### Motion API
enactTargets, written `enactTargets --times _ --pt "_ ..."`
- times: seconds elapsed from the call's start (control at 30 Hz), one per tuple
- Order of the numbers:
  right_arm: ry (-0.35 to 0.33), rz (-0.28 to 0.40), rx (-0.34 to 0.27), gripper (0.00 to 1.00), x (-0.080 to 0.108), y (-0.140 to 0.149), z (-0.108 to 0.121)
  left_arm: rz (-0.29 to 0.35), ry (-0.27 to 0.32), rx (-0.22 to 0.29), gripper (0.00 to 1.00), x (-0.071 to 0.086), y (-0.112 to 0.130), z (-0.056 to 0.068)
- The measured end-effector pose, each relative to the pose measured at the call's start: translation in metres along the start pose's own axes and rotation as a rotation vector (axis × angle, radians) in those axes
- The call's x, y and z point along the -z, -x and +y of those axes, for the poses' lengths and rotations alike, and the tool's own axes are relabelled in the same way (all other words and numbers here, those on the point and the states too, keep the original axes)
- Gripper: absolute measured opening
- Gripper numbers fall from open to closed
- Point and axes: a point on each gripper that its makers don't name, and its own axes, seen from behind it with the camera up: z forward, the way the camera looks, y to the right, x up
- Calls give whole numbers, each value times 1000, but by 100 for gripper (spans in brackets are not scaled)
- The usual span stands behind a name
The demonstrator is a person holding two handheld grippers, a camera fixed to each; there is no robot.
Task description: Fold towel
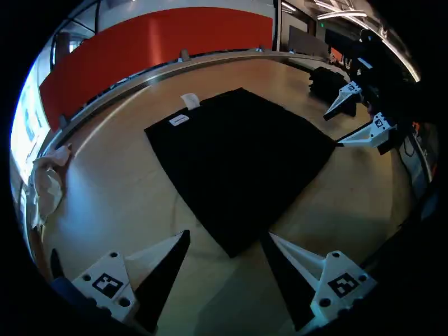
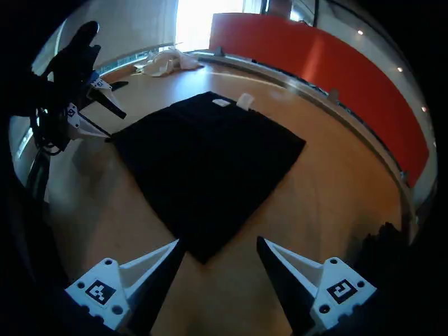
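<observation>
A black towel (image 1: 241, 162) lies spread flat on the wooden table (image 1: 112, 196), with two white labels (image 1: 185, 112) near its far corner. My left gripper (image 1: 227, 246) is open, and the towel's near corner lies low between its fingers. In the right gripper view the same towel (image 2: 207, 162) points a corner between the open fingers of my right gripper (image 2: 218, 241). Across the towel, the right gripper (image 1: 331, 130) shows open at its right corner. The left gripper (image 2: 116, 126) appears open at the left corner, held by a dark-sleeved hand.
A crumpled white cloth (image 1: 47, 185) lies at the table's left edge, seen far off as a cloth pile (image 2: 165, 61). A black bag (image 1: 327, 81) sits at the far right. A raised rim (image 1: 168, 70) and a red wall panel (image 1: 157, 39) bound the table's back.
</observation>
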Motion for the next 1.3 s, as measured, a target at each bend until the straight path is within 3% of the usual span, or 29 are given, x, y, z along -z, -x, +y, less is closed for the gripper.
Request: enactTargets --times 0.17,0.27,0.6,0.9,1.0,1.3 --pt "-2 -4 12 94 -2 2 -3 -15 -3 13 93 -2 4 1" --pt "-14 -10 16 85 -3 3 -5 -25 2 11 92 -3 7 3" --pt "-41 -33 21 57 -3 7 -12 -46 3 19 71 -5 12 11" --pt "-74 -35 -7 35 -3 10 -20 -53 -7 35 55 -5 12 10" --pt "-82 -36 -16 29 -2 11 -22 -56 -9 40 52 -5 13 9" --pt "-74 -37 -33 20 -3 12 -23 -65 -19 47 27 -3 14 8"
